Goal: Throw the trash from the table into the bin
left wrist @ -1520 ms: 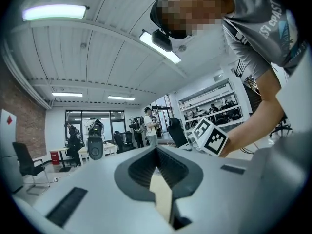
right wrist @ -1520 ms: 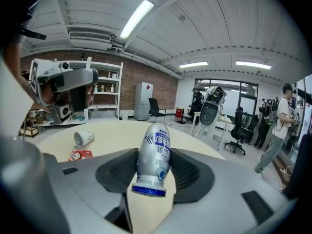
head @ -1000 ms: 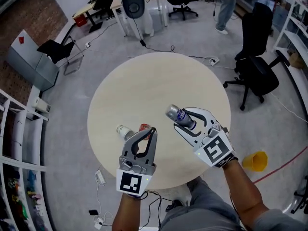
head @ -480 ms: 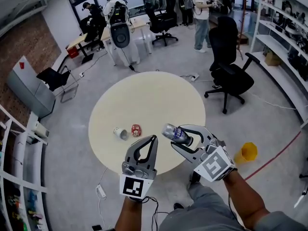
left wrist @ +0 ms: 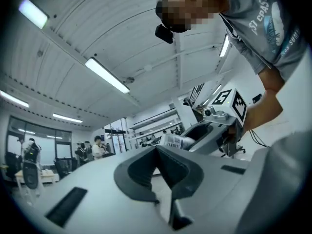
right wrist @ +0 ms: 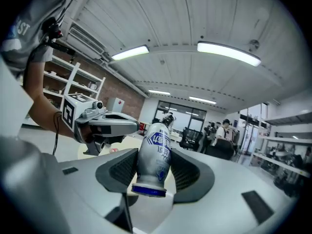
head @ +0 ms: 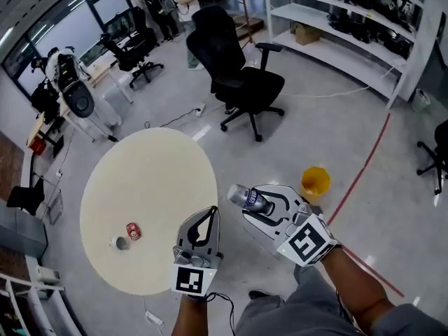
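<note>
Nearest, the left gripper (head: 211, 214) has its jaws closed together w/ nothing btwn them: empty, hanging by the table's near-right edge as the head view shows it. Beside it, the right gripper (head: 257, 203) is clamped at mid width on a small silver bottle (head: 245, 197) w/ a blue label. The bottle's top sticks out past the jaws, and in the right gripper view it stands upright btwn the pads.

Change vs a sec ago: both grippers were over the round table (head: 147, 180). Now the person has swung right, the table sits at the head view's left, and the right gripper + bottle are over bare floor. The grip looks the same.

Left behind near the table's near-left edge are a crushed red can (head: 133, 231) and a white cup (head: 119, 243) just beside it, so prob. more trips are needed.

Further out, the yellow bin (head: 315, 182) is now ahead-right of the bottle, near but not under it. The carry is under way; the drop isn't done. A black office chair (head: 238, 75) stands beyond, off the path.
</note>
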